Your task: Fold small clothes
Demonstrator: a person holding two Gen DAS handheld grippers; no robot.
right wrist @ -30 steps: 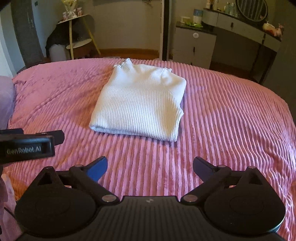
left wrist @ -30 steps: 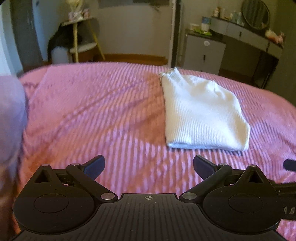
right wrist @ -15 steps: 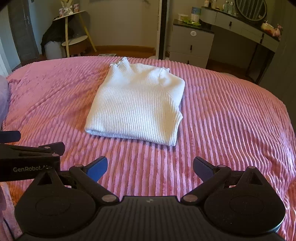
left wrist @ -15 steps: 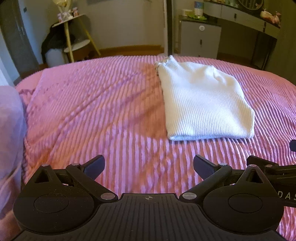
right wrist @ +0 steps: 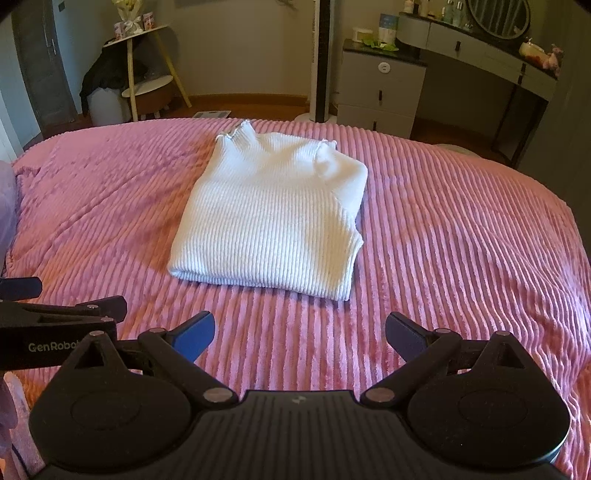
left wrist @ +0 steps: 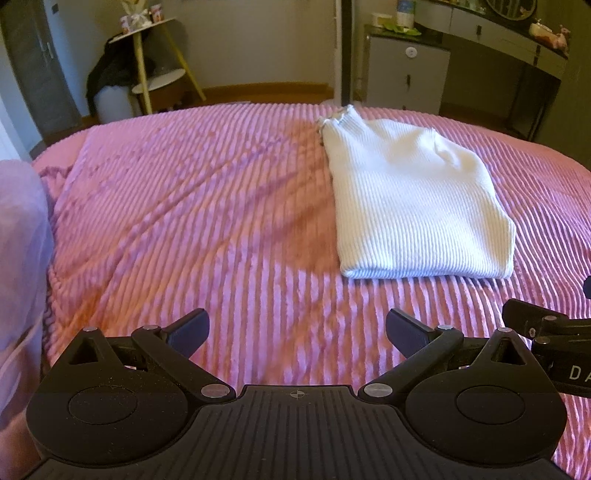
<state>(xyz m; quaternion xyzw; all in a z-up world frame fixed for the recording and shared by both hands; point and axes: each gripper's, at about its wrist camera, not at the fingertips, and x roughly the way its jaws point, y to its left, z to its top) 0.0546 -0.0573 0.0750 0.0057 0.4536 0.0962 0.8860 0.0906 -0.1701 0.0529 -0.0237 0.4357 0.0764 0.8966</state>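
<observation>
A white ribbed sweater (left wrist: 413, 206) lies folded into a rectangle on the pink ribbed bedspread (left wrist: 207, 229), its collar at the far end. In the right wrist view the same sweater (right wrist: 269, 218) sits straight ahead. My left gripper (left wrist: 297, 330) is open above the blanket, short of the sweater and to its left, holding nothing. My right gripper (right wrist: 300, 332) is open too, in front of the sweater's near edge, empty. Each gripper shows at the side of the other's view: the right gripper (left wrist: 554, 332) and the left gripper (right wrist: 59, 317).
A pale lilac pillow (left wrist: 18, 266) lies at the bed's left edge. Beyond the bed stand a small yellow-legged side table (right wrist: 147, 66), a tall fan column (right wrist: 325, 59), a grey drawer cabinet (right wrist: 380, 92) and a dressing table with a round mirror (right wrist: 495, 22).
Both grippers have risen and pulled back a little from the sweater, staying open. The sweater has not moved.
</observation>
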